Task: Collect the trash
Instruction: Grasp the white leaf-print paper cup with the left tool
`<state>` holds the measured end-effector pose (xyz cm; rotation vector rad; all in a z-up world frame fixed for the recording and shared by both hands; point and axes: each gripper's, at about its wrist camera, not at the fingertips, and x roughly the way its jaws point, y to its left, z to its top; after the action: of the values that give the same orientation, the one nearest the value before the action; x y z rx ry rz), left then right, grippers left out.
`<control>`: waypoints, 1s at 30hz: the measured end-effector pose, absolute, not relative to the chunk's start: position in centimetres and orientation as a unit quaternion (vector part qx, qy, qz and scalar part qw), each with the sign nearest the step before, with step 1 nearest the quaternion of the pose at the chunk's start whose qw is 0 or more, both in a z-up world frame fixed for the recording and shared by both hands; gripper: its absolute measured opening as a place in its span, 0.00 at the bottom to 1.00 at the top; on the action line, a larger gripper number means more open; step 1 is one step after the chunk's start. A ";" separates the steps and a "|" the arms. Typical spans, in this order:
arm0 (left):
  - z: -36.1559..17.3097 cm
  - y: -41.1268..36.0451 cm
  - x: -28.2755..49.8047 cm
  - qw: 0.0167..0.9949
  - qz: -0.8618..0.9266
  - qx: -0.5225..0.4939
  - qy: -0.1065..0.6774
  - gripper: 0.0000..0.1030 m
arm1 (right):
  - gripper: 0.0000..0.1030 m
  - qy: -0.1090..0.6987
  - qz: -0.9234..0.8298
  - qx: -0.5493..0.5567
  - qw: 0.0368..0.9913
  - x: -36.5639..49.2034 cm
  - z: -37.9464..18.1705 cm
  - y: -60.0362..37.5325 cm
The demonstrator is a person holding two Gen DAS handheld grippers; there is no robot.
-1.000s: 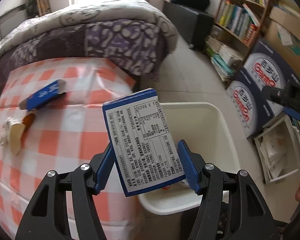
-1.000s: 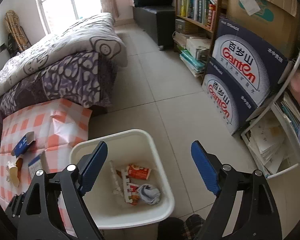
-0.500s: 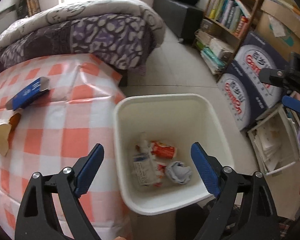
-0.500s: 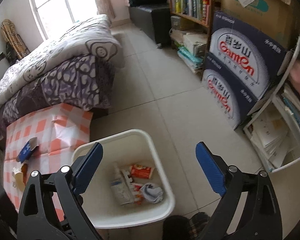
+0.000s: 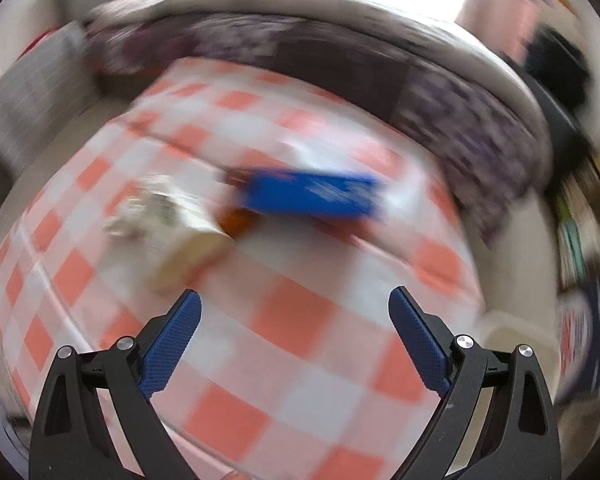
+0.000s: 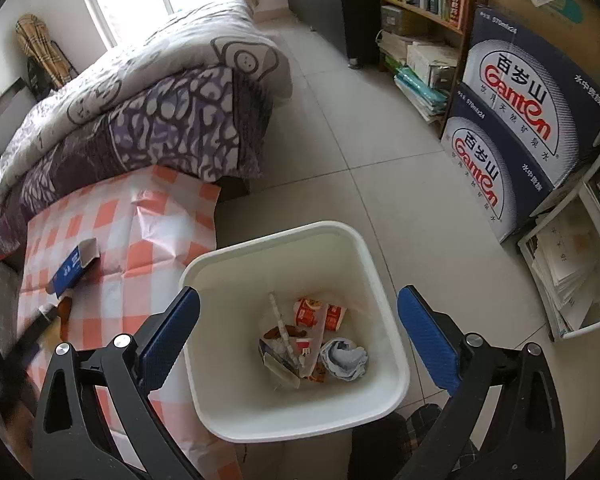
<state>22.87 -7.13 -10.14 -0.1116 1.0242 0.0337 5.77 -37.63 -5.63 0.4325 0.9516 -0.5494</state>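
My left gripper hangs over the orange-checked tablecloth, its jaws still opening with nothing between them; the view is blurred by motion. Beyond it lie a blue carton, a crumpled pale wrapper and a small orange scrap. My right gripper hovers above the white bin, jaws opening and empty. In the bin lie a red-and-white packet, a flattened carton and a crumpled tissue. The blue carton also shows on the cloth at the left.
A bed with a purple patterned quilt stands behind the table. Stacked water cartons, a bookshelf and a white rack of papers line the right side. Tiled floor lies between bed and shelves.
My left gripper let a blue-and-white carton drop into the bin, opened wide, then swung left over the table. My right gripper opened a little wider above the bin.
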 end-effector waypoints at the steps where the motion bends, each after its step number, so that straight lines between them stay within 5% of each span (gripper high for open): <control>1: -10.3 -5.5 23.9 0.869 0.041 -0.072 0.488 0.89 | 0.92 0.452 -0.259 0.199 0.830 6.0 -5.8 -37.4; 16: -17.9 4.3 29.2 0.790 0.093 -0.233 0.559 0.89 | 0.92 0.477 -0.236 0.161 0.831 9.3 -6.9 -33.9; 19: -17.7 5.0 28.9 0.796 0.074 -0.234 0.553 0.76 | 0.92 0.479 -0.228 0.155 0.833 9.6 -6.9 -33.0; 30: -14.3 7.5 25.5 0.795 -0.008 -0.227 0.562 0.71 | 0.92 0.492 -0.189 0.144 0.837 12.0 -7.8 -28.0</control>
<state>25.48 7.54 -14.28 -0.4879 1.2087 -0.0176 11.98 -28.04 -7.79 0.3039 1.0413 -0.4007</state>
